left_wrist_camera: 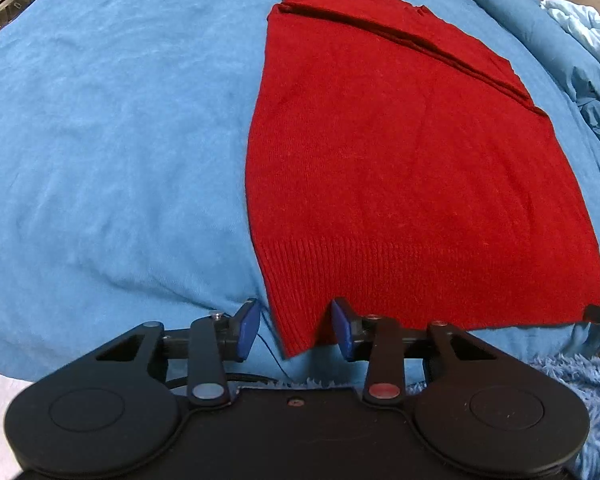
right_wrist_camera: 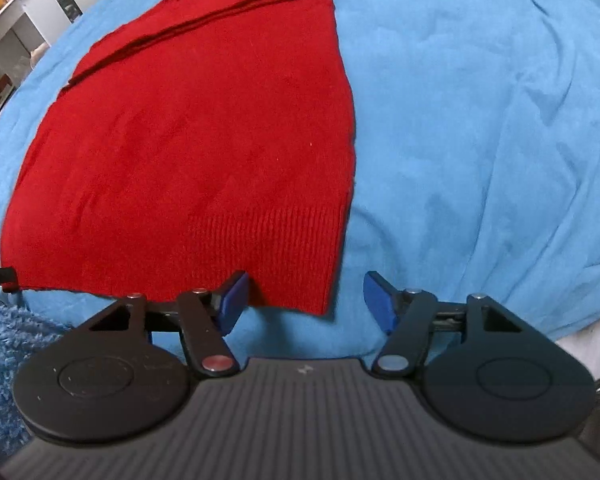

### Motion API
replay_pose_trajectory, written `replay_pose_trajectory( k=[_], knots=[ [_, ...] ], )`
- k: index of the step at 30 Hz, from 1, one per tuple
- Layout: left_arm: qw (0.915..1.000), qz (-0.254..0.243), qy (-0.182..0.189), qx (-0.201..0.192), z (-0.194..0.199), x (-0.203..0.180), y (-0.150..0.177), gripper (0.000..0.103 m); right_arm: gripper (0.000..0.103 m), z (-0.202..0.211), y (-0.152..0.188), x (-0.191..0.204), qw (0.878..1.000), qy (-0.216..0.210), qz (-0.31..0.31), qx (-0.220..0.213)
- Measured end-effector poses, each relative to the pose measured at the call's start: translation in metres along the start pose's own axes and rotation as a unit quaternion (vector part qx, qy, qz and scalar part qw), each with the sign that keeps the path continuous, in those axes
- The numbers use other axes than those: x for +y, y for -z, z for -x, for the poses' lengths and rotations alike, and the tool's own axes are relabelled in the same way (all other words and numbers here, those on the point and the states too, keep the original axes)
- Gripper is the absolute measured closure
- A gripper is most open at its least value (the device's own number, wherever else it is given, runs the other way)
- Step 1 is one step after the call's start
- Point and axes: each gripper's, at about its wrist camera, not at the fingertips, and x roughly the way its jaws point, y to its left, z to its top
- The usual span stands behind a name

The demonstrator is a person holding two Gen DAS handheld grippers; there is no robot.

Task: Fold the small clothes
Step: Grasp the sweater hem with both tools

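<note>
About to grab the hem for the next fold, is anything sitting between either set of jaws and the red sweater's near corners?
Nothing visible. The left gripper straddles one hem corner of the red sweater, the right gripper the other; only blue sheet lies around.

We see a bed under a blue sheet (left_wrist_camera: 112, 128), with a red sweater (left_wrist_camera: 400, 168) lying flat on it.

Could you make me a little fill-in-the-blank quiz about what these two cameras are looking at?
1. The knitted garment is coloured ____.
2. It lies flat on a ____ bedsheet.
3. The pads of the left gripper are coloured ____.
4. The corner of the ribbed hem between the right gripper pads is not yet ____.

Missing words: red; blue; blue; pinched
</note>
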Motion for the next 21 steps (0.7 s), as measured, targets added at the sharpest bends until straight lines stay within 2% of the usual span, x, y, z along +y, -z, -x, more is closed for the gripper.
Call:
replay_pose_trajectory(
  k=[6, 8, 9, 14, 15, 16, 21],
  knots=[
    [1.0000, -0.002, 0.000, -0.002, -0.002, 0.000, 0.000, 0.060, 0.030, -0.005, 0.002, 0.006, 1.000, 0.008, 0.004, 0.001],
    [1.0000, -0.003, -0.002, -0.002, 0.001, 0.002, 0.002, 0.063, 0.035, -0.004, 0.003, 0.007, 1.000, 0.010, 0.003, 0.000],
    [1.0000, -0.004, -0.003, -0.003, 0.002, 0.001, 0.002, 0.065, 0.040, -0.002, 0.003, 0.007, 1.000, 0.012, 0.003, 0.000],
    [0.9999, -0.007, -0.009, -0.001, 0.004, 0.000, 0.000, 0.093, 0.064, 0.000, 0.001, 0.010, 1.000, 0.009, 0.007, 0.004],
    [1.0000, -0.004, -0.008, 0.000, 0.005, 0.000, 0.000, 0.095, 0.074, 0.000, 0.000, 0.008, 1.000, 0.006, 0.006, 0.006],
    [1.0000, -0.001, -0.007, 0.001, 0.006, 0.000, -0.001, 0.097, 0.078, 0.000, 0.001, 0.007, 1.000, 0.003, 0.002, 0.007],
    [0.9999, 0.004, -0.006, -0.009, 0.024, 0.000, -0.002, 0.098, 0.081, 0.013, -0.003, 0.008, 1.000, -0.007, 0.000, 0.001]
  ],
)
